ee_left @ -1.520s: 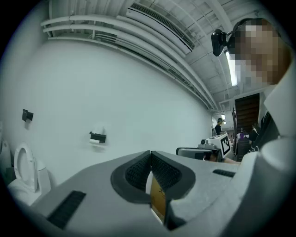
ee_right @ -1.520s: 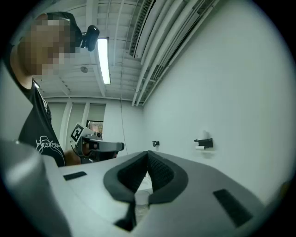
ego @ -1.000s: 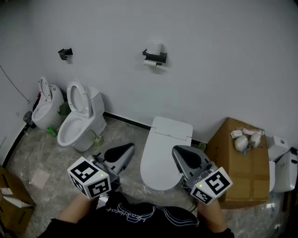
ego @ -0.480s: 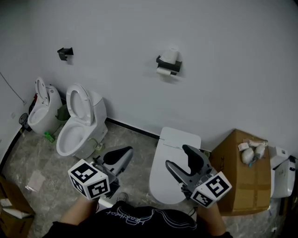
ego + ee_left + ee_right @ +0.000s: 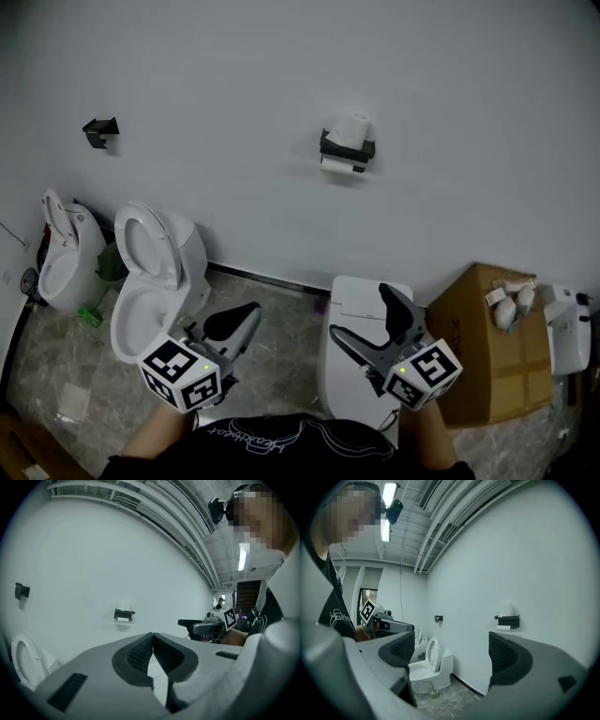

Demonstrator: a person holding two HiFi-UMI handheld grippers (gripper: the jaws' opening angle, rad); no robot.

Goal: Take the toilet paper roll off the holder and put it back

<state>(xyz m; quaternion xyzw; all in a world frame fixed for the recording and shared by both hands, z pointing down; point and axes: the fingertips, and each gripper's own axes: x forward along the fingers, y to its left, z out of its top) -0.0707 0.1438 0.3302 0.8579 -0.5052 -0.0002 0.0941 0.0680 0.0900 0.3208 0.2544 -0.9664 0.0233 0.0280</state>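
A white toilet paper roll [image 5: 353, 128] stands on top of a black wall holder [image 5: 348, 149], and a second roll [image 5: 337, 165] hangs under it. Both grippers are held low, far from the wall. My left gripper [image 5: 246, 315] is shut with nothing in it, its pads touching [image 5: 153, 635]; past them the holder [image 5: 124, 615] shows on the wall. My right gripper [image 5: 371, 319] is opening, its jaws wide apart and empty [image 5: 450, 644]. The roll [image 5: 506, 610] and holder [image 5: 508, 619] appear just above its right finger.
A toilet with its lid closed [image 5: 370, 292] stands under my right gripper. Two open toilets [image 5: 150, 272] [image 5: 56, 253] are at left. A cardboard box [image 5: 483, 356] with white bundles [image 5: 506, 305] is at right, beside a white fixture [image 5: 565, 328]. A black bracket [image 5: 98, 129] is on the wall.
My right gripper's jaws went from shut to wide open. The head view swung, so the holder now sits further right and the left toilets slid toward the edge. The left gripper stayed shut.
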